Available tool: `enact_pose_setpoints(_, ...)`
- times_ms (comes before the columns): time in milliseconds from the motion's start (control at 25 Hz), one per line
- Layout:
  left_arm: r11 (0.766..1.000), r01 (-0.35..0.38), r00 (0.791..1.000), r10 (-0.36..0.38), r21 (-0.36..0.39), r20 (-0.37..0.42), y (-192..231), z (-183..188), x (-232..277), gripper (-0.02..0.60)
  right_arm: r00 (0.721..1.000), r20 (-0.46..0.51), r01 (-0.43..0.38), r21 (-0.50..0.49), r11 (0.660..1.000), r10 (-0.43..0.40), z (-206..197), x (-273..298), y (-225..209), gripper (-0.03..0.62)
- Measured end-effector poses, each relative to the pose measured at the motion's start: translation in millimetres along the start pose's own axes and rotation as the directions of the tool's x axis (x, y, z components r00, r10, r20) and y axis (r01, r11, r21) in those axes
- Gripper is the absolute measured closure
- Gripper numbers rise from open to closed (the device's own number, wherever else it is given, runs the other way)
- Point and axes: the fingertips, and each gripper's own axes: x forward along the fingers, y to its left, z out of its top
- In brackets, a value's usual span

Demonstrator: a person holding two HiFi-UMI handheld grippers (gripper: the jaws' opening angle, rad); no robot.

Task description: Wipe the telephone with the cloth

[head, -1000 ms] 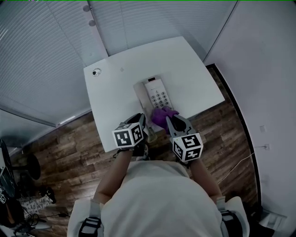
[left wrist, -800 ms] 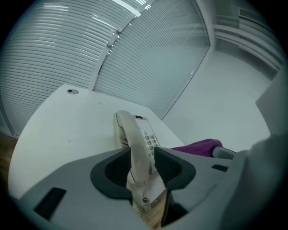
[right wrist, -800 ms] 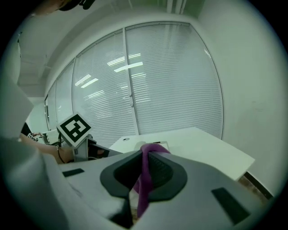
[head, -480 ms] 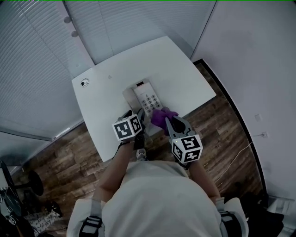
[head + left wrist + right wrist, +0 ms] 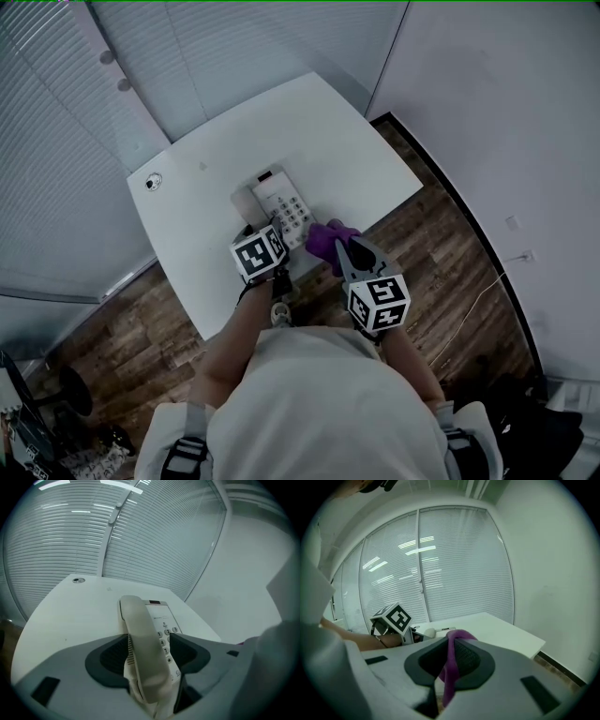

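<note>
At the far left corner of the white table [image 5: 281, 122] sits a small round fitting [image 5: 153, 180], well apart from everything else. Behind the table, closed blinds [image 5: 70, 536] fill the window wall.

Your left gripper [image 5: 149, 638] reaches in over the near edge, tilted down onto the left side of the telephone [image 5: 286, 206]. Its jaws have just been opening and now stand wide apart. The cream handset [image 5: 143, 648] runs lengthwise between them, lying in its cradle along the left of the base. Part of the keypad shows in the gap between the handset and the right jaw, so the pads are not clamping it.

The telephone lies near the front edge of the table, turned at a slant, keypad to the right of the handset.

Just right of it, at the table's front edge, your right gripper [image 5: 452, 641] has its jaws closed on the purple cloth [image 5: 326, 239]. The cloth is pinched between the pads, bunched above them and hanging below. It sits beside the telephone's near right corner; you cannot tell whether it touches.

Dark wood floor [image 5: 441, 253] lies to the right of the table
</note>
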Motion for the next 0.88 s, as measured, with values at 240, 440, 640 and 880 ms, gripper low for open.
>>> enact_pose_setpoints(240,0.995,-0.104,0.995,0.104,0.008,-0.004,6,1,8,0.339,1.000,-0.009,0.000,-0.003,1.000,0.000,-2,2,-2,0.551)
enact_pose_setpoints(440,0.995,-0.092,0.996,0.093,-0.036,0.005,6,3,5,0.356,1.000,-0.016,-0.009,-0.005,1.000,0.009,-1,4,-1,0.551)
enact_pose_setpoints(640,0.995,-0.051,0.998,0.053,-0.089,0.023,6,5,3,0.376,1.000,-0.016,-0.021,-0.008,1.000,0.021,-1,8,2,0.550)
enact_pose_setpoints(880,0.992,0.011,0.999,-0.007,-0.129,0.031,6,7,-7,0.385,0.999,-0.015,-0.038,-0.021,0.999,0.038,1,10,7,0.551)
